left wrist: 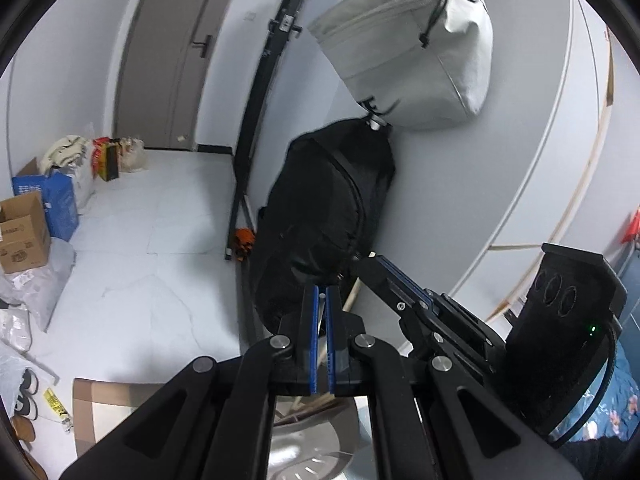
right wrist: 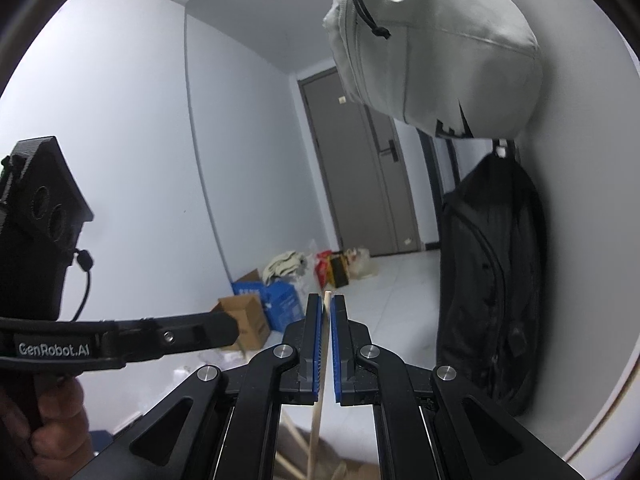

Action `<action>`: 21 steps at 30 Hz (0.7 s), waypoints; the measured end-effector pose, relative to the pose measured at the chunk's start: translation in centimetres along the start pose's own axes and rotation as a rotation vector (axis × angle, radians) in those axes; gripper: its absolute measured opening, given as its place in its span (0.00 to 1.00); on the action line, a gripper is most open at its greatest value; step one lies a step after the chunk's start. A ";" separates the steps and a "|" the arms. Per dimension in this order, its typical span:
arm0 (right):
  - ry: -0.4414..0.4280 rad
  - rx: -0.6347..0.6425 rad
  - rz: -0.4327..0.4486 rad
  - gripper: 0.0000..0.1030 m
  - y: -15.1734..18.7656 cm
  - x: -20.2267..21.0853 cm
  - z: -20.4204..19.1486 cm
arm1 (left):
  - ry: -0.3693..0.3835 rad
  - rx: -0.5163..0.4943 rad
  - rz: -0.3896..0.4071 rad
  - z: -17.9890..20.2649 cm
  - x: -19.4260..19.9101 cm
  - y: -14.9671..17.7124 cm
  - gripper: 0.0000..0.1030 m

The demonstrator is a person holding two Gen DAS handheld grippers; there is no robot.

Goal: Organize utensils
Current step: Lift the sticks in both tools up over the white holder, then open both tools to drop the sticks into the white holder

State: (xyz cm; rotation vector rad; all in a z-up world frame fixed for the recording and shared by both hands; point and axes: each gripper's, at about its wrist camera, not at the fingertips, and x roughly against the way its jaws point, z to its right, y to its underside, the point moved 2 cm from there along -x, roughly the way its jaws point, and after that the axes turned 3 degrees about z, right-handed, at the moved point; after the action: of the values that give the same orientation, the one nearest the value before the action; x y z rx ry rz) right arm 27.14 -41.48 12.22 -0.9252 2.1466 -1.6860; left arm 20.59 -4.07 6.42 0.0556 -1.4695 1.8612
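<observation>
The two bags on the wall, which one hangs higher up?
The light grey bag hangs higher. The black bag hangs below it, reaching down toward the floor.

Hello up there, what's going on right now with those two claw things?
Right gripper shut on a wooden chopstick. Left gripper shut; a wooden stick shows behind its fingers, grip unclear. Metal dish below the left one. Nothing blocking.
</observation>
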 end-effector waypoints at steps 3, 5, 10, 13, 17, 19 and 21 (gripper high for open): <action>-0.019 -0.018 -0.027 0.06 0.1 0.5 0.1 | 0.034 0.009 -0.041 0.2 -0.5 0.0 0.00; -0.041 -0.038 -0.046 0.07 0.2 1.0 0.4 | 0.072 0.048 -0.067 -0.3 -0.7 -0.2 0.00; -0.062 -0.092 -0.043 0.44 -0.3 3.5 0.8 | 0.093 0.130 -0.086 -1.3 0.4 -0.6 0.00; -0.048 -0.120 -0.031 0.53 -0.7 5.1 1.1 | 0.081 0.117 -0.077 -1.0 1.4 -0.6 0.01; -0.021 -0.157 -0.027 0.64 -0.7 7.2 1.4 | 0.047 0.084 -0.058 -0.2 3.3 -0.3 0.31; -0.006 -0.173 -0.029 0.66 -0.4 8.2 1.5 | 0.038 0.077 -0.033 -0.1 4.3 0.0 0.45; 0.006 -0.180 -0.041 0.68 0.1 9.1 1.3 | 0.012 0.059 -0.017 0.0 5.2 0.3 0.49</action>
State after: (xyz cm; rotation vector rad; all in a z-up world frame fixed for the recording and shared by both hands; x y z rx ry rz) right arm 20.87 -48.15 13.41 -1.0188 2.3293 -1.5343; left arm 16.68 -1.40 8.57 0.0853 -1.4021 1.8880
